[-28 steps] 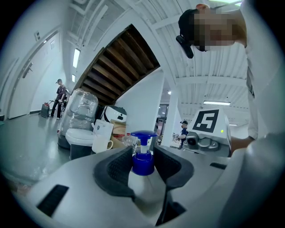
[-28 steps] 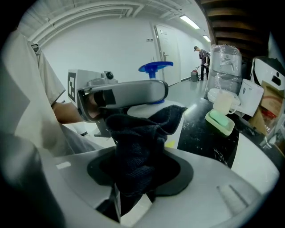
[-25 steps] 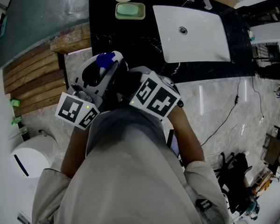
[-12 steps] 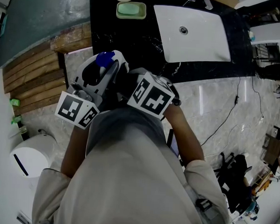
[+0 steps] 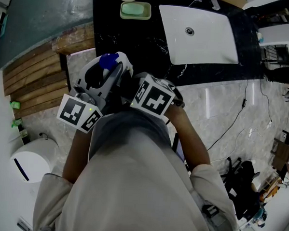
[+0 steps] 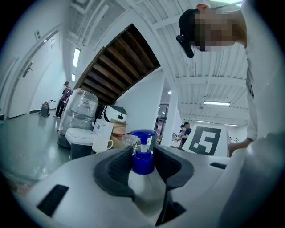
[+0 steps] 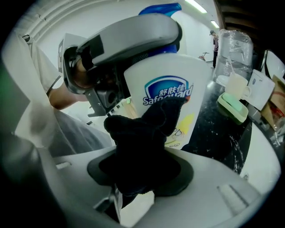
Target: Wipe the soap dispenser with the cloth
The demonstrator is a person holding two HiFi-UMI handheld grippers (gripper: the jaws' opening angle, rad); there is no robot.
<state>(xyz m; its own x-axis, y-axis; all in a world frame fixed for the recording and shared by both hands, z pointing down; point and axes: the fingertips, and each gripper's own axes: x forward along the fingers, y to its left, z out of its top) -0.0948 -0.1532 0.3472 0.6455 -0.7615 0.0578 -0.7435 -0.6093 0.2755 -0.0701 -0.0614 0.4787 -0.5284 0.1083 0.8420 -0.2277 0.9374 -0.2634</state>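
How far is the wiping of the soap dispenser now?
Done: the left tool grips the soap dispenser, and the right tool holds the cloth. In hand: the cloth presses on the label side. Left: the other sides; no view shows them wiped.

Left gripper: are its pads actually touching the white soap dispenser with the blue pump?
Touching. The left gripper view shows the left gripper clamping the white soap dispenser with the blue pump, dark pads pressed on both sides.
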